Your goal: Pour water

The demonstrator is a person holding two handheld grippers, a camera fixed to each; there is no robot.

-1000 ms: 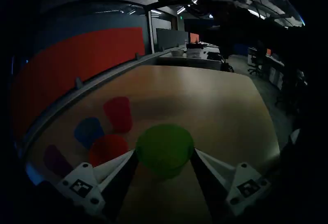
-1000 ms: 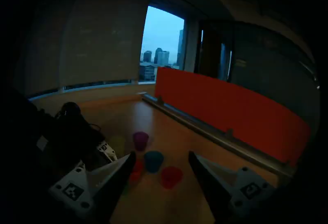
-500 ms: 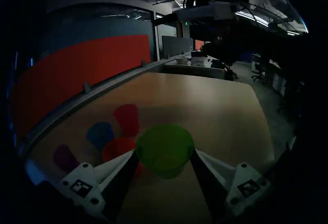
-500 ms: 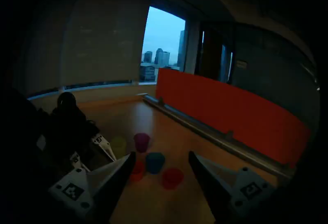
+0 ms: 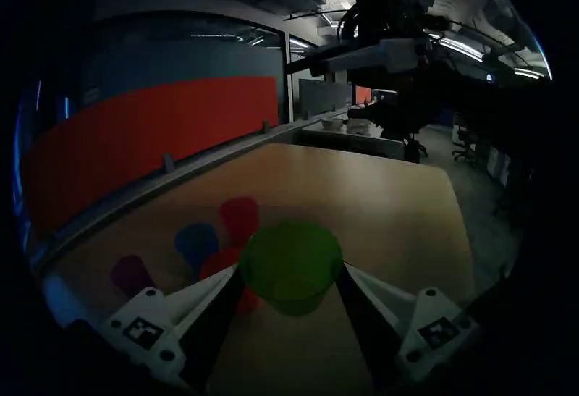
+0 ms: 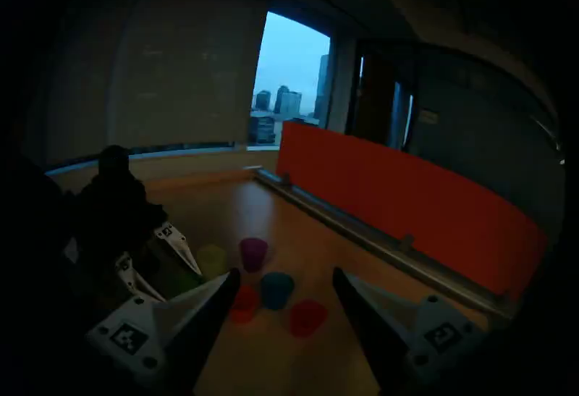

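Left gripper view has your left claw [image 5: 289,271] clamped on the green cup [image 5: 291,258], both fingers pressing its sides, upright over the table [image 5: 391,208]. Just beyond it stand a red cup [image 5: 239,215], a blue cup [image 5: 195,240] and a purple cup [image 5: 132,274]. Your right claw [image 6: 284,274] is spread wide, holding nothing, facing those cups.

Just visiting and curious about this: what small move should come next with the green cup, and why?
Probably ease the green cup over the nearest red cup, ready to tilt. The left hand-held gripper is shut on it, it looks upright, and the red cup stands close beside it. The right hand-held gripper is open and empty.
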